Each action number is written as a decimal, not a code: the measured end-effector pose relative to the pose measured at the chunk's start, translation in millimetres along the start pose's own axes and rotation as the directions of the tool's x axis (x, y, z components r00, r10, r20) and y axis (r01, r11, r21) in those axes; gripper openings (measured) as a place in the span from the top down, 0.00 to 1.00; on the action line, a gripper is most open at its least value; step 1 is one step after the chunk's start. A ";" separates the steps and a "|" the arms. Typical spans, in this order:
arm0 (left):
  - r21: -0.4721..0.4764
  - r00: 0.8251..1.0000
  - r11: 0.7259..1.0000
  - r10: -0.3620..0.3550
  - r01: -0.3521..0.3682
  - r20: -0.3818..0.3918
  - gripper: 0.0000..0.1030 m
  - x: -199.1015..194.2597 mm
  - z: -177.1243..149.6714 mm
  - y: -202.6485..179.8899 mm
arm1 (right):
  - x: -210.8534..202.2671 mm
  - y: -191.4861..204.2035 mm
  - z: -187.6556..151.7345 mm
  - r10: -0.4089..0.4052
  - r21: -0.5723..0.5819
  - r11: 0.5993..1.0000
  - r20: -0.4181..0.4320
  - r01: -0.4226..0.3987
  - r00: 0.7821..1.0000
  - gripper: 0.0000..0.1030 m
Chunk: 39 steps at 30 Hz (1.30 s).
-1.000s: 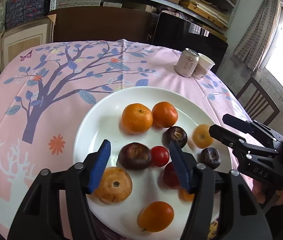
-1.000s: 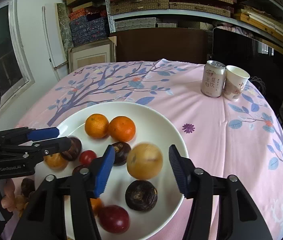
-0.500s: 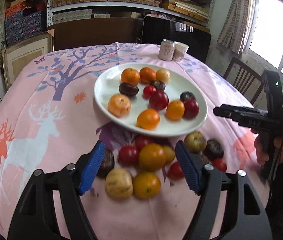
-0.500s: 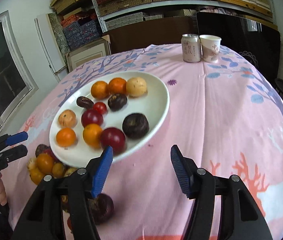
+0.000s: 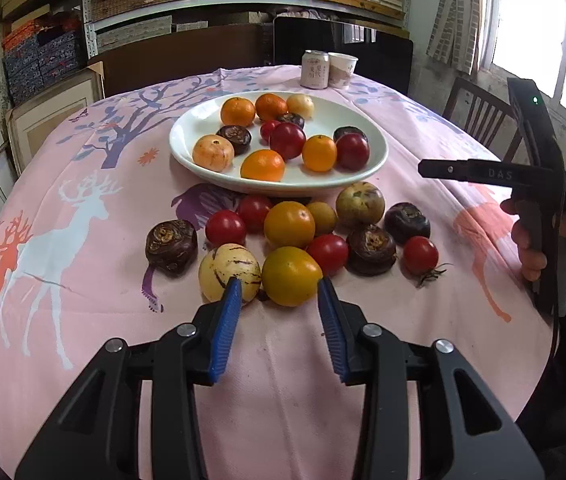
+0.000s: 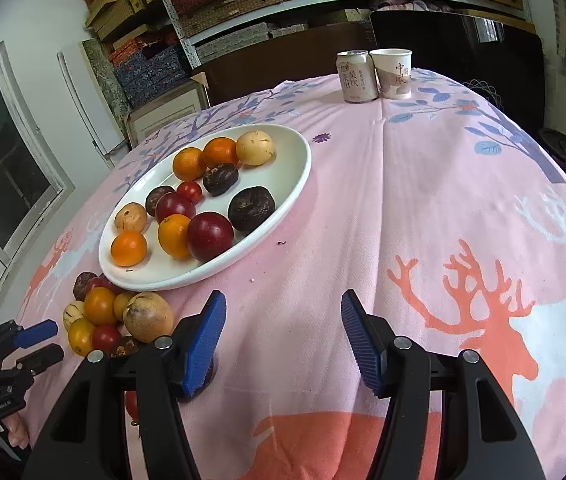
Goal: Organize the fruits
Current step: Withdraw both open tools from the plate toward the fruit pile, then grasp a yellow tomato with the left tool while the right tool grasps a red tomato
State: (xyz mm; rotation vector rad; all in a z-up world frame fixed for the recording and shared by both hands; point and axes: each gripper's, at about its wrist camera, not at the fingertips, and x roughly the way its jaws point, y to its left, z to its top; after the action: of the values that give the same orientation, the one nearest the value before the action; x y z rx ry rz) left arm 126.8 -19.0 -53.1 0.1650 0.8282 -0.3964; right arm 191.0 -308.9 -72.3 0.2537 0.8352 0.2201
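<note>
A white plate (image 5: 187, 152) (image 6: 291, 196) holds several oranges, red tomatoes, dark round fruits and pale melons. In front of it a loose pile lies on the pink cloth: an orange (image 5: 291, 276), a striped pale melon (image 5: 229, 272), tomatoes (image 5: 225, 227) and dark fruits (image 5: 171, 242). My left gripper (image 5: 279, 296) is open and empty, its tips just short of the nearest orange and melon. My right gripper (image 6: 283, 320) is open and empty above bare cloth, right of the pile (image 6: 147, 316). It also shows in the left wrist view (image 5: 483, 172).
A drink can (image 5: 315, 69) (image 6: 357, 76) and a paper cup (image 5: 341, 70) (image 6: 393, 74) stand at the table's far edge. A wooden chair (image 5: 479, 116) is at the right. Shelves and boxes stand behind the round table.
Both grippers have pulled back from over the plate toward the near table edge. The left one has dropped lower toward the loose pile. Both stay open.
</note>
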 end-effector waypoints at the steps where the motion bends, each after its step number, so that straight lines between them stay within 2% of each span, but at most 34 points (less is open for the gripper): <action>1: 0.012 1.000 1.000 0.008 -0.008 -0.008 0.63 2.4 -0.7 -2.0 | 1.2 0.2 -0.1 0.002 0.000 1.000 -0.006 -0.002 1.000 0.41; 6: 0.024 0.999 1.000 0.019 -0.019 -0.031 0.61 10.8 -3.7 -3.5 | 2.0 2.1 -0.2 0.012 -0.006 1.000 -0.008 -0.012 1.000 0.41; 9: 0.042 0.999 0.999 -0.015 0.017 -0.043 0.61 15.6 -3.6 -10.4 | 3.1 1.8 -0.2 0.016 -0.004 1.000 -0.015 -0.016 1.000 0.41; 12: 0.067 0.999 0.998 -0.017 0.020 -0.041 0.61 18.7 -2.0 -19.1 | 2.8 1.3 -0.1 0.021 -0.003 1.000 -0.015 -0.021 1.000 0.41; 14: 0.055 0.999 0.998 -0.029 0.031 -0.046 0.61 22.7 0.9 -20.1 | 3.1 1.3 0.1 0.023 -0.005 1.000 -0.017 -0.023 1.000 0.41; 18: 0.042 0.998 0.999 -0.005 0.008 -0.065 0.61 33.9 8.5 -21.4 | 3.2 1.7 0.0 0.025 -0.006 1.000 -0.016 -0.025 1.000 0.41; 20: 0.019 0.997 1.000 -0.020 0.022 -0.076 0.57 38.8 13.7 -18.5 | 3.1 1.9 0.0 0.026 -0.007 1.000 -0.015 -0.026 1.000 0.41; 24: -0.006 0.995 0.999 -0.051 0.050 -0.085 0.56 45.9 20.3 -13.1 | 2.9 2.5 -0.3 0.032 -0.012 0.999 -0.019 -0.032 0.999 0.41; 26: -0.030 0.995 0.998 -0.065 0.063 -0.072 0.59 44.5 21.0 -8.6 | 2.5 4.0 -1.0 0.035 -0.020 0.999 -0.020 -0.036 0.999 0.41; 27: -0.051 0.996 0.996 -0.074 0.071 -0.057 0.65 42.6 21.3 -4.2 | 1.8 5.4 -1.6 0.039 -0.027 0.999 -0.020 -0.040 0.999 0.41; 28: -0.069 0.995 0.994 -0.091 0.088 -0.037 0.65 39.8 21.5 -0.7 | 1.0 6.9 -2.3 0.044 -0.034 0.998 -0.019 -0.045 0.999 0.41; 32: -0.080 0.996 0.994 -0.071 0.075 0.051 0.65 25.1 20.3 2.2 | -5.2 13.5 -9.2 0.079 -0.059 0.995 -0.028 -0.080 0.996 0.41; 34: -0.097 0.995 0.993 -0.062 0.069 0.073 0.65 21.2 19.9 5.2 | -6.1 20.8 -19.3 0.101 -0.077 0.991 -0.076 -0.107 0.992 0.41; 39: -0.104 0.995 0.991 -0.072 0.080 0.076 0.65 20.4 20.3 6.4 | -25.0 69.0 -56.4 0.086 -0.251 0.962 -0.092 -0.107 0.992 0.41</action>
State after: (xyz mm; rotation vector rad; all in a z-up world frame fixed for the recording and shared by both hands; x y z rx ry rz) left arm 155.7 -24.8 -54.7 0.0199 0.7842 -0.4264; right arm 125.8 -243.2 -69.9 0.0430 0.8654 0.4291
